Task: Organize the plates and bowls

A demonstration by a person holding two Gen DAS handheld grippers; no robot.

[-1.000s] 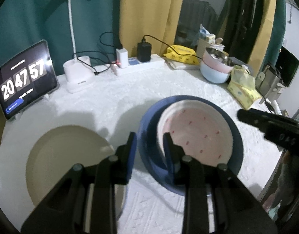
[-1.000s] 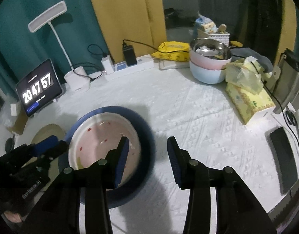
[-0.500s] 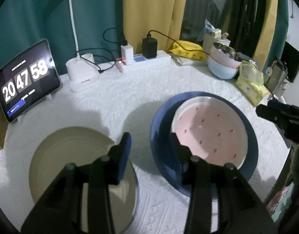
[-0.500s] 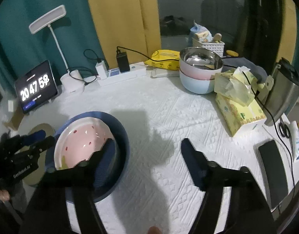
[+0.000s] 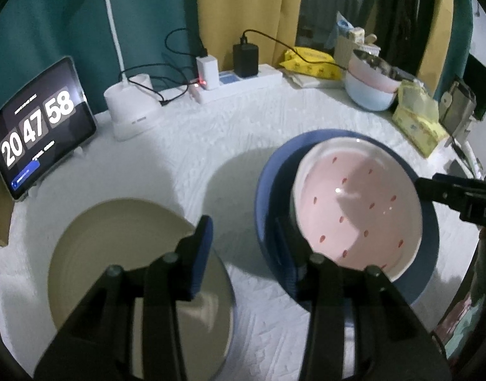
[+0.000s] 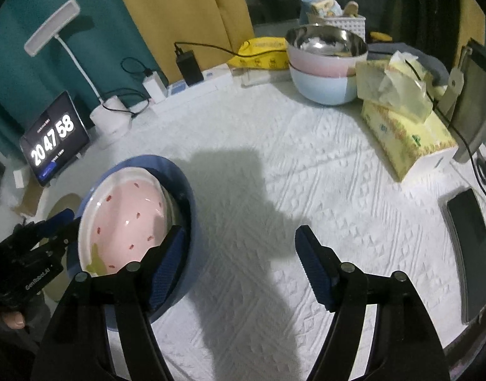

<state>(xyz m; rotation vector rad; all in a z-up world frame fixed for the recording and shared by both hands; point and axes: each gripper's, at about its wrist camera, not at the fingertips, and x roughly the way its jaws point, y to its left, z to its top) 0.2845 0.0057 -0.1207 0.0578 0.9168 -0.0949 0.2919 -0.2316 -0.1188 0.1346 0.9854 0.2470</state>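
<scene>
Right wrist view: right tongs (image 6: pixel 239 254) gape wide; pink bowl (image 6: pixel 128 219) in blue plate (image 6: pixel 187 197) at nine o'clock. Left tongs (image 5: pixel 243 244) spread beside beige plate (image 5: pixel 116 247).

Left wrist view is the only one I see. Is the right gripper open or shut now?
Observer: The right gripper is open wide and holds nothing.
Operator: Is something lying at the far right of the table?
Observer: Yes, a dark phone lies flat near the edge.
Operator: Is the pink plate all clean?
Observer: The pink plate has a yellow-green mark at its rim; whether it is dirt or decoration, I cannot tell.
</scene>
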